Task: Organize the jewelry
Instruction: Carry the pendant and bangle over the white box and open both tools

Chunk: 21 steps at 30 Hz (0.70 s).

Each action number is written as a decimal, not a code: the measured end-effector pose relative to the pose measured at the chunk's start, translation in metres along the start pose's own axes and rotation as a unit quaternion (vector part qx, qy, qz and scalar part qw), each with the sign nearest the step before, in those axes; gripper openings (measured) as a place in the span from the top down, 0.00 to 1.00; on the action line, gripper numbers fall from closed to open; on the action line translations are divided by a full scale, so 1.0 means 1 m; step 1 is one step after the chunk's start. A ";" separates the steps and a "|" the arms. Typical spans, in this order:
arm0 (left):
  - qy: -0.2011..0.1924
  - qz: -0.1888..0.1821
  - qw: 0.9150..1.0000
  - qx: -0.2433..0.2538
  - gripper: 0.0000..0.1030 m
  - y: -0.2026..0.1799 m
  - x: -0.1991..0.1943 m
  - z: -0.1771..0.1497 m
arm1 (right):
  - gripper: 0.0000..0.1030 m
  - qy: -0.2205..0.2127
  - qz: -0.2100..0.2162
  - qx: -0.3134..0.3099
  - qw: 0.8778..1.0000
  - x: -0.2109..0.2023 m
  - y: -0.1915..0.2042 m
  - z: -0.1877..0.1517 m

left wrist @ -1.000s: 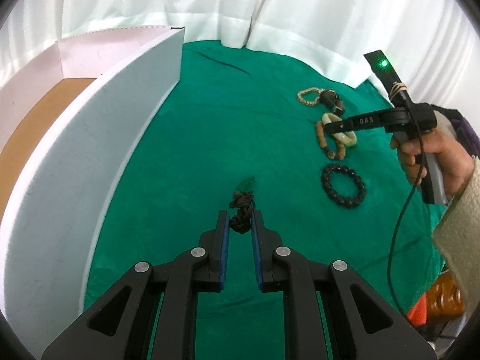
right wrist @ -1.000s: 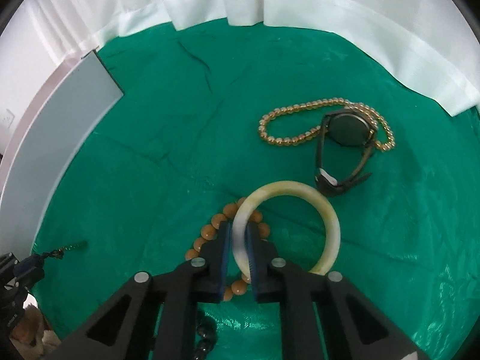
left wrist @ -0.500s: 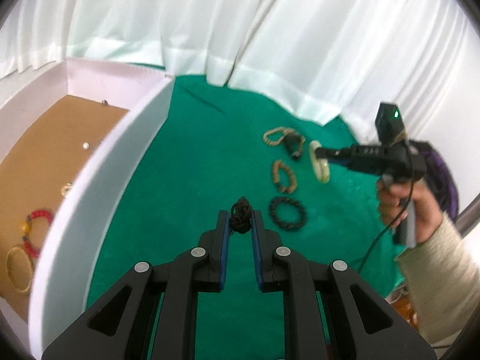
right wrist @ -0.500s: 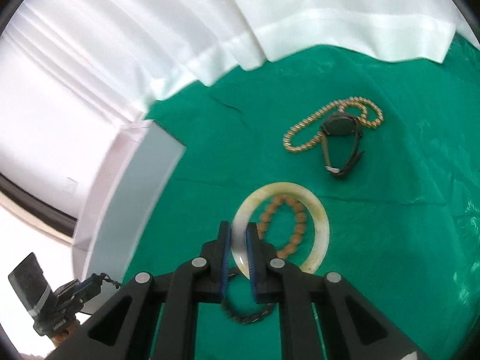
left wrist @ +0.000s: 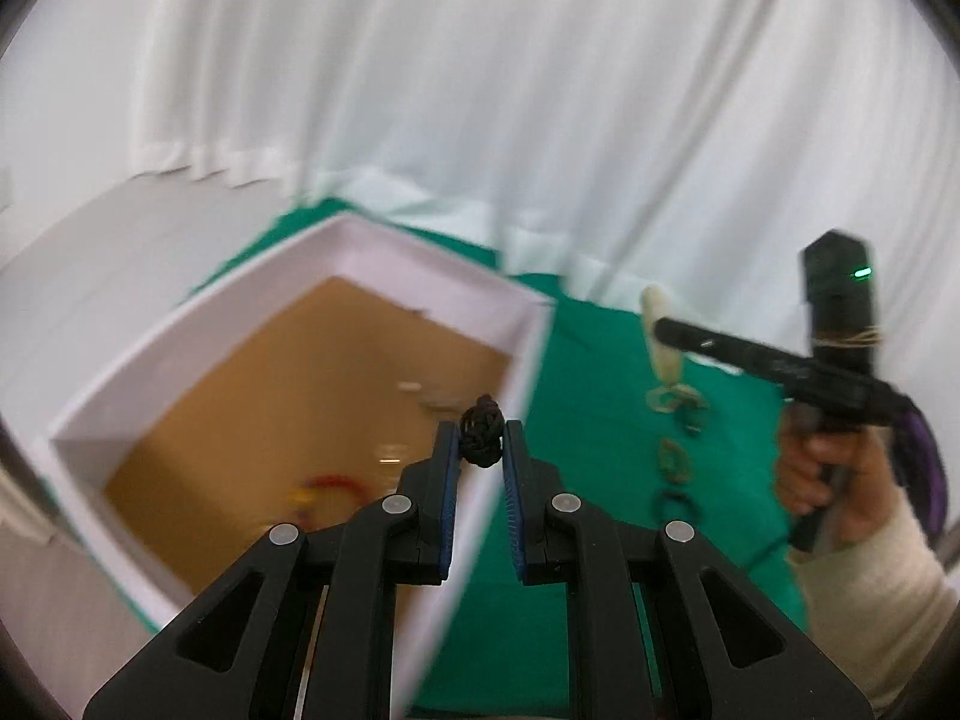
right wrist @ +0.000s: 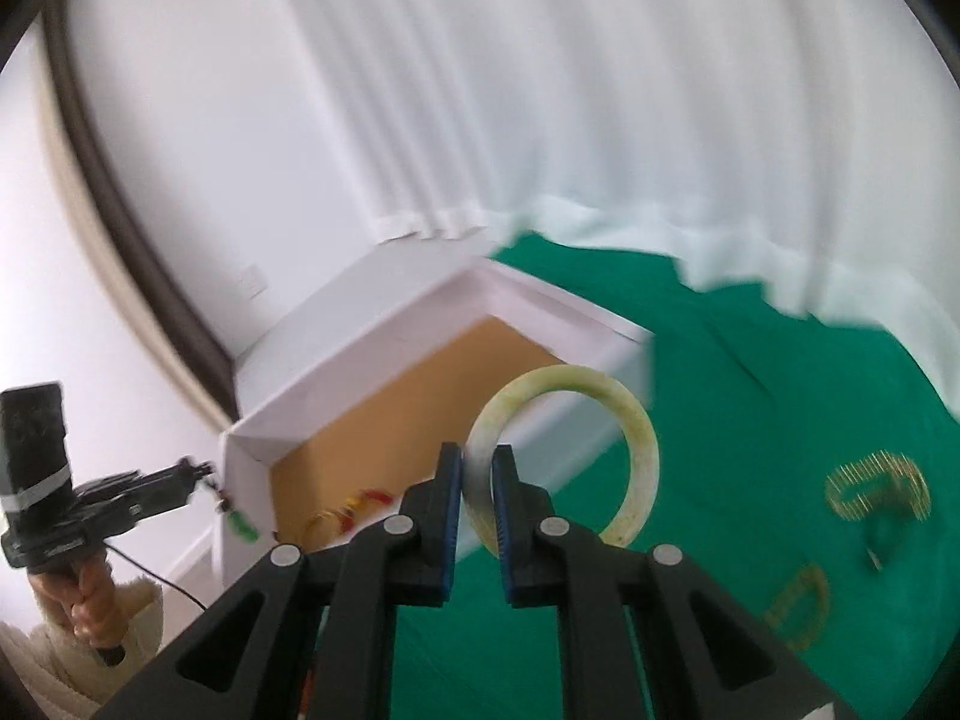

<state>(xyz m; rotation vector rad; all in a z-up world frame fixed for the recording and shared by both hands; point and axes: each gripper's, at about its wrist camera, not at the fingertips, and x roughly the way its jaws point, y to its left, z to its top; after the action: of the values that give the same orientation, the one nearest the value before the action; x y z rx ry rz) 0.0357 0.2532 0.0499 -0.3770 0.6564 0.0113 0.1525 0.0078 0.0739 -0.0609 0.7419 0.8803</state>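
A: Left claw point(left wrist: 480, 450), what does it hold?

B: It is clamped on a dark knotted cord point(left wrist: 480, 439), pinched btw the tips. In the right wrist view a small green pendant point(right wrist: 241, 525) hangs under that claw, so the cord is gripped by the knot prob. to let the stone dangle free and not be squeezed.

A: And the right claw point(right wrist: 478, 471)?

B: Closed on the rim of a pale bangle point(right wrist: 636, 450). The pads press only a short part of the ring; the rest stands out ahead and to the right of the tips. A hard ring is easiest to pinch by its edge, it seems.

A: Where is the box w.r.t. them?

B: The white box point(left wrist: 384, 252) w/ brown floor lies ahead-left of the left claw, and ahead-left below the right one. Both claws are up in the air, not touching it. Some red and yellow pieces point(left wrist: 333, 489) already lie inside, blurred.

A: So both go to the box?

B: Likely, that is a guess from the task. More bracelets point(right wrist: 876, 483) are left on the green cloth point(right wrist: 780, 396), to the right of the right claw, so the sorting is not finished.
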 end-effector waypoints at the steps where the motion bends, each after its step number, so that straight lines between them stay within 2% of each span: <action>1: 0.004 0.013 1.000 -0.007 0.88 0.011 0.004 0.000 | 0.90 0.006 0.011 -0.011 1.000 0.017 0.012 0.008; 4: 0.029 0.061 0.997 -0.024 0.88 0.052 0.029 -0.006 | 0.90 0.030 0.025 -0.044 0.998 0.063 0.045 0.020; 8: 0.077 0.078 0.993 -0.031 0.88 0.075 0.060 -0.022 | 0.90 0.086 0.009 -0.087 0.992 0.140 0.075 0.028; 9: 0.090 0.075 0.993 -0.024 0.88 0.076 0.069 -0.027 | 0.90 0.111 0.001 -0.096 0.989 0.167 0.079 0.027; 14: 0.135 0.057 0.989 0.012 0.88 0.050 0.100 -0.043 | 0.89 0.186 -0.042 -0.113 0.975 0.246 0.085 0.018; 20: 0.168 0.050 0.984 0.026 0.87 0.046 0.118 -0.054 | 0.89 0.242 -0.073 -0.119 0.960 0.295 0.085 0.005; 21: 0.167 0.049 0.984 0.024 0.86 0.045 0.117 -0.053 | 0.85 0.248 -0.081 -0.120 0.958 0.300 0.087 0.006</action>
<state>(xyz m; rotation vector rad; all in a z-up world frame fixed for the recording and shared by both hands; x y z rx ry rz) 0.0911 0.2643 -0.0739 -0.3013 1.0045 0.0267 0.2156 0.2701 -0.0835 -0.5685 1.0754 0.7995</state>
